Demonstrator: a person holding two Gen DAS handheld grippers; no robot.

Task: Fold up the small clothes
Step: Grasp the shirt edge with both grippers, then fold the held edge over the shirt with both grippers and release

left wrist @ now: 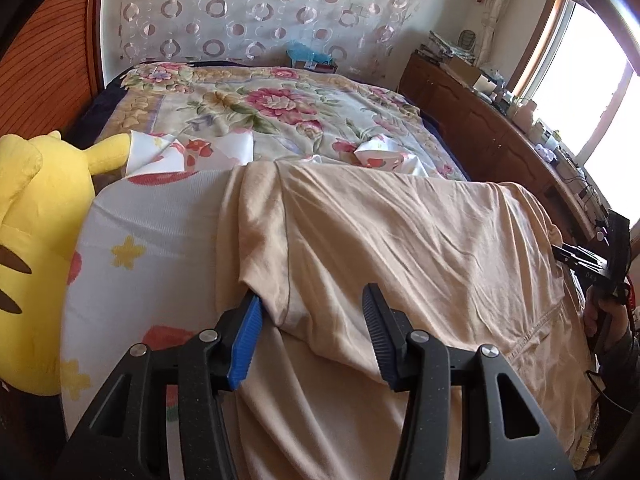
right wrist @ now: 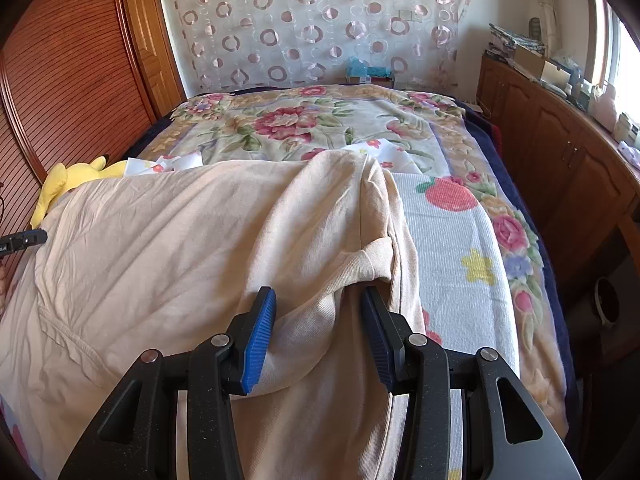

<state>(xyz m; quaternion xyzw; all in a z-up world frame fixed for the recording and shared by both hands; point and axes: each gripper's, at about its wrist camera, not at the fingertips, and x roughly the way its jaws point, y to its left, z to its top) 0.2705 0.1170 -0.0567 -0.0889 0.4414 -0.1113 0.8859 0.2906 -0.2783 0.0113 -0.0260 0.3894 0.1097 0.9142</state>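
Garment: a beige top (left wrist: 400, 240) lies spread and wrinkled across the near part of the bed, over a white towel with star and fruit prints (left wrist: 160, 232).
Left tongs (left wrist: 312, 332): jaws apart, cloth bunched between the blue pads; the left pad is tucked under the folded sleeve edge at the garment's left side.
Right tongs (right wrist: 318, 332): jaws apart, astride a ribbed cuff (right wrist: 372, 260) and sleeve fold at the garment's right side; fabric sags between the pads, not pinched.
Bed: a floral quilt (right wrist: 304, 120) covers it, running to the far wall.
Left edge: a yellow plush toy (left wrist: 28, 240) beside the towel.
Far wall: a curtain with ring pattern (right wrist: 312, 20).
Right side: wooden cabinets (right wrist: 560, 152) with clutter on top, under a bright window (left wrist: 580, 92).
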